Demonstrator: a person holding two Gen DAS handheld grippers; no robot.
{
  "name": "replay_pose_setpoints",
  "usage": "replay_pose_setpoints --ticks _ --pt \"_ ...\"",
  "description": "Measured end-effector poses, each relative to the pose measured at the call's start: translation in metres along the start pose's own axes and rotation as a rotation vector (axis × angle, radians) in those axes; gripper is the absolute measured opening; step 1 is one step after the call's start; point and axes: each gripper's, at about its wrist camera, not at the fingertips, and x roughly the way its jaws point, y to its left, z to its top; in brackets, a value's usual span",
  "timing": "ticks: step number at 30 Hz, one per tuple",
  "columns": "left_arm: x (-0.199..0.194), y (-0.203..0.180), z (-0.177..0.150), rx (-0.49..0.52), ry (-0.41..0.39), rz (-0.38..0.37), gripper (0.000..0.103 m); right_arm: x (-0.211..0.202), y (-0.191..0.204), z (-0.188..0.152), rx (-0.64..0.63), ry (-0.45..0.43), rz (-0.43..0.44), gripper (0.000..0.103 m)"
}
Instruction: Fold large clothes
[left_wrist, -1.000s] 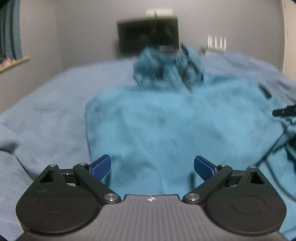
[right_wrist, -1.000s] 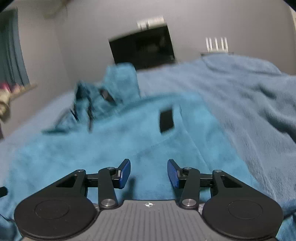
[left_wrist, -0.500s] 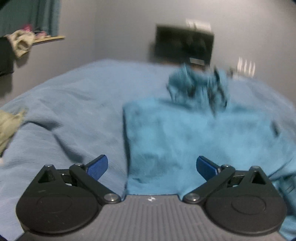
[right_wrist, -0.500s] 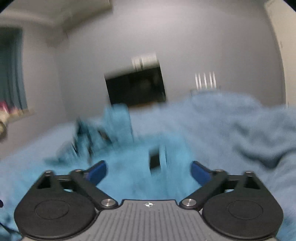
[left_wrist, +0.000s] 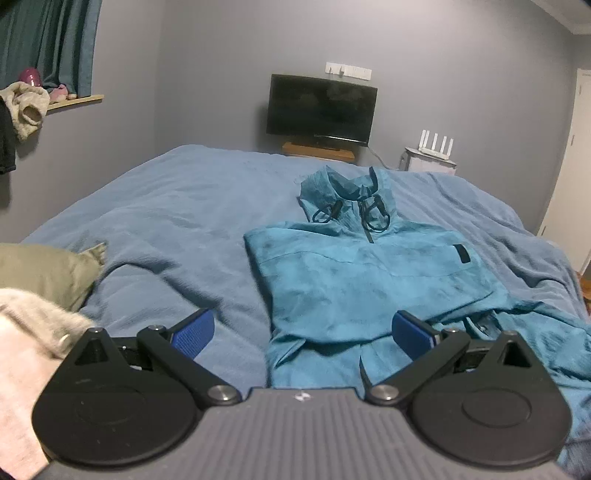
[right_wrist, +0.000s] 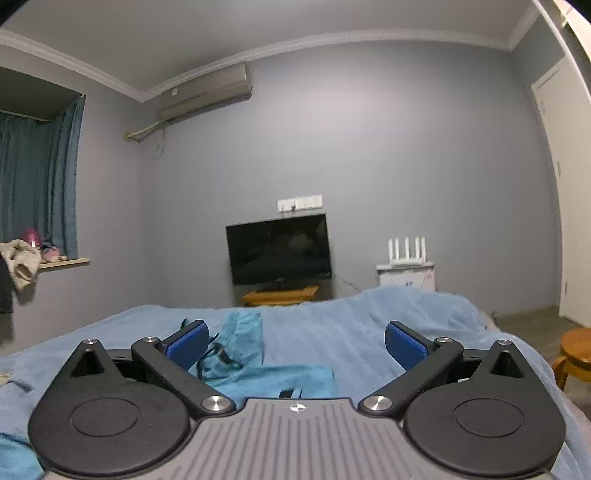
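At the far left of the left wrist view, an olive-green cloth (left_wrist: 48, 273) and a pale fuzzy garment (left_wrist: 26, 332) lie at the edge of the bed (left_wrist: 177, 221), which is covered by a blue blanket. The left tool (left_wrist: 303, 332) hangs above the blanket with its blue pads (left_wrist: 194, 332) spread wide and nothing between them — released. Right of centre, the teal hooded pullover (left_wrist: 369, 280) lies on the blanket, its sides turned in so the body forms a rough rectangle; the hood and dark drawcords (left_wrist: 343, 210) sit at the far end, toward the television (left_wrist: 321, 109) on the wall. A small black patch (left_wrist: 461, 253) marks the chest. Loose teal fabric bunches at the near right corner, partly behind the tool's right finger.

In the right wrist view, the right tool (right_wrist: 295, 341) points level across the room, its jaws fully apart and empty. Only the hood end of the pullover (right_wrist: 243, 343) shows low between the fingers. Beyond stand the television (right_wrist: 279, 253), a white router (right_wrist: 406, 253) on a small cabinet, and — at the right edge — a wooden stool (right_wrist: 576, 350).
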Motion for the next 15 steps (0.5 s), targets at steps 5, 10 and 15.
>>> replay_pose_setpoints --ticks 5,10,15 --pt "-0.033 0.030 -0.004 -0.043 -0.011 0.084 0.102 -0.029 -0.034 0.002 0.076 0.064 -0.034 0.103" --pt "-0.066 0.053 0.001 -0.082 -0.046 0.083 0.102 -0.044 -0.036 0.001 0.058 0.106 -0.043 0.103" --pt "-0.074 0.027 -0.022 0.062 -0.011 -0.036 0.102 -0.035 -0.014 -0.007 -0.067 0.216 0.052 0.103"
